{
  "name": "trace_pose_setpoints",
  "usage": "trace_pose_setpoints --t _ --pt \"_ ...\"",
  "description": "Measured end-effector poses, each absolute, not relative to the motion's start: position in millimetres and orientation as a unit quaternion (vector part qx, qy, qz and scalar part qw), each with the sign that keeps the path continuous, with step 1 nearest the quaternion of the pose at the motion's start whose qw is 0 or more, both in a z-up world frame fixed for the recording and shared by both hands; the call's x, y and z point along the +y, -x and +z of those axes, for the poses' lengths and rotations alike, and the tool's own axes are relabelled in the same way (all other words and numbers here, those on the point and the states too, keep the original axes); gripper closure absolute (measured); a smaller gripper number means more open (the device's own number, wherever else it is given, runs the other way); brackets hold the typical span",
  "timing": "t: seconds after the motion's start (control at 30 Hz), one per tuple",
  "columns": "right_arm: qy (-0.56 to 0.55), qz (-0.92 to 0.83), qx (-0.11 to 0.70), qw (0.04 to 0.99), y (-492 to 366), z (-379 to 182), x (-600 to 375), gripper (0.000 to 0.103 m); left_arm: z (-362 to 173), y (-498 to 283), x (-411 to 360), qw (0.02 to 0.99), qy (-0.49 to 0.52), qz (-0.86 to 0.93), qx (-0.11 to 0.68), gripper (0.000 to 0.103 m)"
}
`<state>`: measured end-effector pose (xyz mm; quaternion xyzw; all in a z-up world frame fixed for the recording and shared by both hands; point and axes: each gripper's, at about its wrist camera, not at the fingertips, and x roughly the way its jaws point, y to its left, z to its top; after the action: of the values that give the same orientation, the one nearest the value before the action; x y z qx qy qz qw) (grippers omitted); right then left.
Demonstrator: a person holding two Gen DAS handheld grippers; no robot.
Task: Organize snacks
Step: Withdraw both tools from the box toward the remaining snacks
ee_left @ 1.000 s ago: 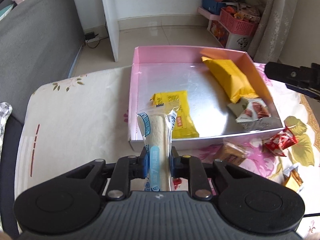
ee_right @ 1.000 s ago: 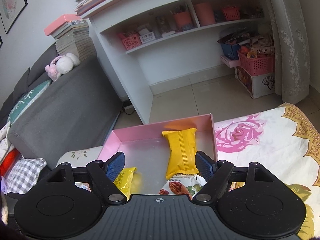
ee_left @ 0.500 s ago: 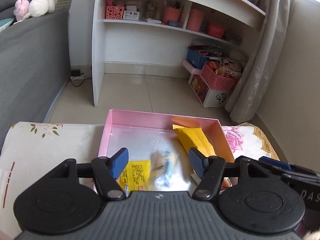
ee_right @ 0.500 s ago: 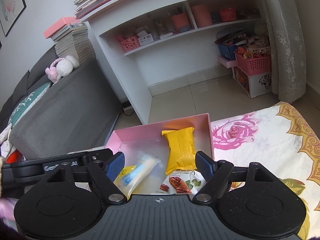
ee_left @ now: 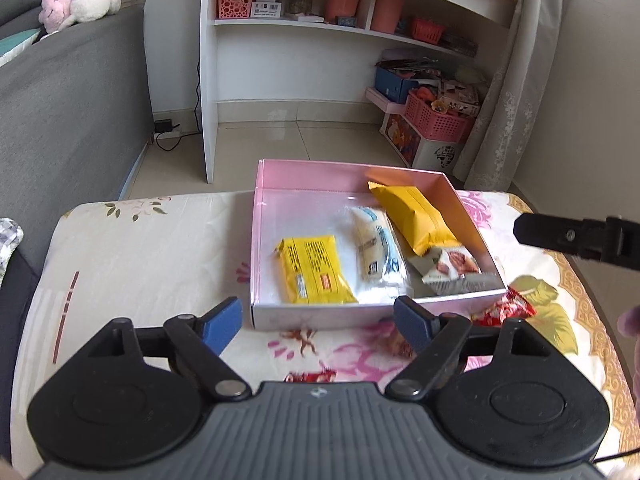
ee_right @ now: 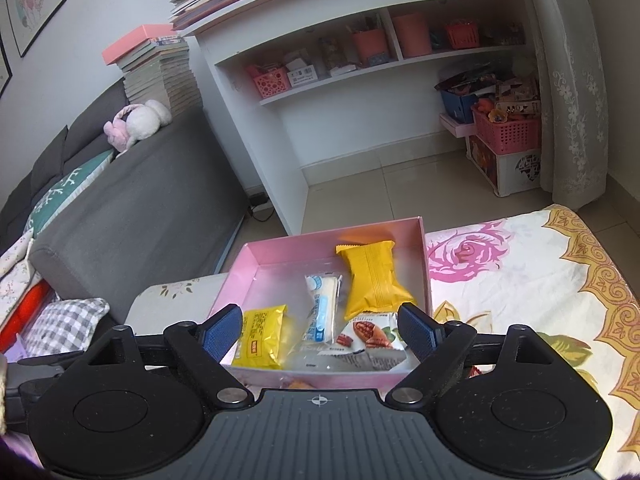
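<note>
A pink box [ee_left: 316,174] [ee_right: 256,256] sits on the floral table. In it lie a yellow flat packet [ee_left: 314,270] [ee_right: 260,336], a white-and-blue wrapped roll [ee_left: 378,250] [ee_right: 322,304], an orange-yellow pouch [ee_left: 412,216] [ee_right: 372,280] and a nut packet [ee_left: 452,268] [ee_right: 368,332]. My left gripper [ee_left: 318,322] is open and empty, just in front of the box. My right gripper [ee_right: 320,332] is open and empty above the box's near edge; its body shows in the left wrist view [ee_left: 576,236]. A red wrapped snack [ee_left: 506,312] lies on the table outside the box.
A grey sofa [ee_right: 132,208] stands to the left, a white shelf unit [ee_left: 320,40] behind the table, pink baskets [ee_left: 436,120] on the floor at the right. Another brownish snack [ee_left: 394,340] lies blurred in front of the box.
My left gripper let go of the white-and-blue roll, which now lies in the box, and has pulled back toward me. The right gripper stayed open and shifted little.
</note>
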<state>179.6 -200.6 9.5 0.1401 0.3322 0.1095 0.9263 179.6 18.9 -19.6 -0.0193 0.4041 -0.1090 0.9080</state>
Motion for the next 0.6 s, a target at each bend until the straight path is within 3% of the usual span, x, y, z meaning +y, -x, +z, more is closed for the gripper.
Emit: trace_pose_setpoints --t 0.6 --pt "-0.146 0.16 0.341 0.915 -110.4 25.5 -183.3 0.01 -19.9 -93.9 39.3 0.899 -0.006 -0.153 0.41 0.005"
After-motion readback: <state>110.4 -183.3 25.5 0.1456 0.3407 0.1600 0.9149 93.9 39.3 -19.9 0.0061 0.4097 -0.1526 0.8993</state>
